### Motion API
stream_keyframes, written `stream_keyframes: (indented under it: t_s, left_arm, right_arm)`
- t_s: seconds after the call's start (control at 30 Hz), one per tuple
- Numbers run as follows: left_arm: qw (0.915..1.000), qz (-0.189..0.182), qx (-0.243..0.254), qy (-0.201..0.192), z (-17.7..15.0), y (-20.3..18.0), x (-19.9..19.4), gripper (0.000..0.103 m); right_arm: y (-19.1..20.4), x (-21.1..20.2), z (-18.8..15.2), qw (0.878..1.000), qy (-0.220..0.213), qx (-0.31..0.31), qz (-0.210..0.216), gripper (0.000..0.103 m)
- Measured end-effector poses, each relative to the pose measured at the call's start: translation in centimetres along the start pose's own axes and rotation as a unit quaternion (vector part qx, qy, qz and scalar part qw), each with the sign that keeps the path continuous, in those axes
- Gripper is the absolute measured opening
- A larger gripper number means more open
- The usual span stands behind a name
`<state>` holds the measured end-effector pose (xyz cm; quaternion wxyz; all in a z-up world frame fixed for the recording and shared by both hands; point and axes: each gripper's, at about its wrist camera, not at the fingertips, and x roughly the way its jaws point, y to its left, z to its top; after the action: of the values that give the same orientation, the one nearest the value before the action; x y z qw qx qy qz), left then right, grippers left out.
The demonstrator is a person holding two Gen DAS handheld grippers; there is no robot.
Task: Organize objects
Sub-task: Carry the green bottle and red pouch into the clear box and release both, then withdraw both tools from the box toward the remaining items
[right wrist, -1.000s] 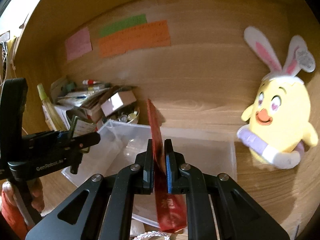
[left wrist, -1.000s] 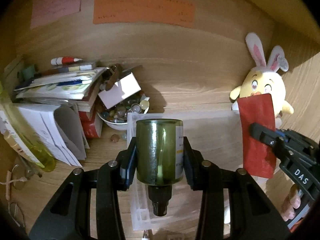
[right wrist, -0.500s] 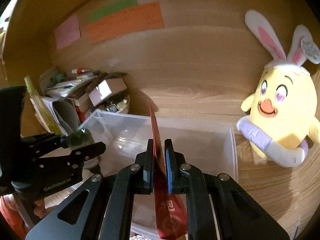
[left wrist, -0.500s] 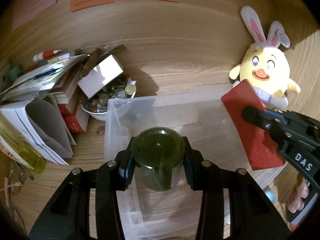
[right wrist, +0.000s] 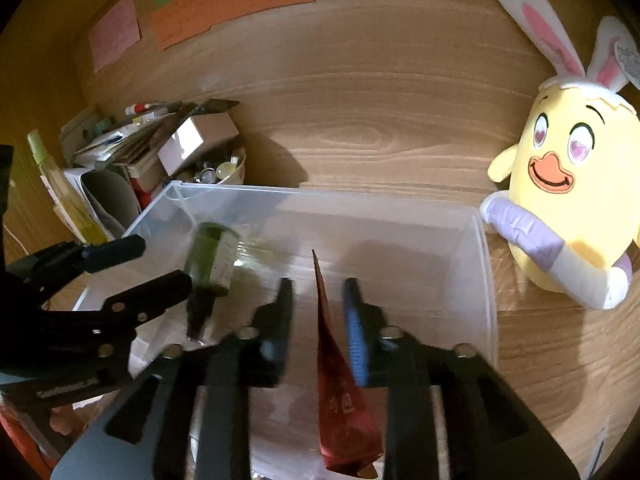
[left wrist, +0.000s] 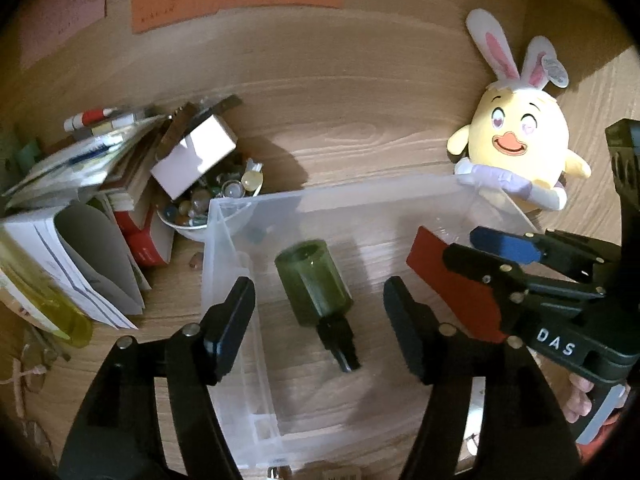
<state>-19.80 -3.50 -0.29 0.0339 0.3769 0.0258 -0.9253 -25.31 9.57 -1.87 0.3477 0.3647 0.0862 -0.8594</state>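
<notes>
A dark green glass bottle (left wrist: pixel 314 282) with a black cap lies on its side in the clear plastic bin (left wrist: pixel 224 240), cap toward the camera, while a red envelope (right wrist: pixel 340 392) stands on edge near it.

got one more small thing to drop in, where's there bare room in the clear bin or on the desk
Inside the clear bin, the floor between the green bottle and the red packet is bare, as is the strip along the far wall. Bare desk lies behind the bin, between the marble bowl and the plush chick. The left, around the book stack, is crowded.
</notes>
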Motion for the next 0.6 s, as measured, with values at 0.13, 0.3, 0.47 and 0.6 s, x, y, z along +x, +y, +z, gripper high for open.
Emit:
stream_keyframes:
  t_s: [0.13,0.3,0.47,0.6]
  left_arm:
    - [1.0,0.001,0.0,-0.007,0.2,0.0,-0.9,0.071]
    - [0.9998,-0.006,-0.01,-0.016,0.2,0.4,-2.4,0.08]
    - [0.9995,-0.002,-0.017,-0.025,-0.2,0.8,-4.1,0.092]
    - [0.9992,-0.002,-0.018,-0.036,-0.8,1.3,-5.9,0.092]
  right_arm:
    - [0.6,-1.0,0.0,0.999,-0.02,-0.015,-0.024,0.052]
    - [1.2,-2.5,0.2,0.998,-0.036,-0.02,-0.039,0.071]
    - [1.4,-4.1,-0.3,0.998,-0.049,-0.019,-0.04,0.081]
    - [1.8,-5.4,-0.9,0.997,-0.052,-0.029,-0.044,0.082]
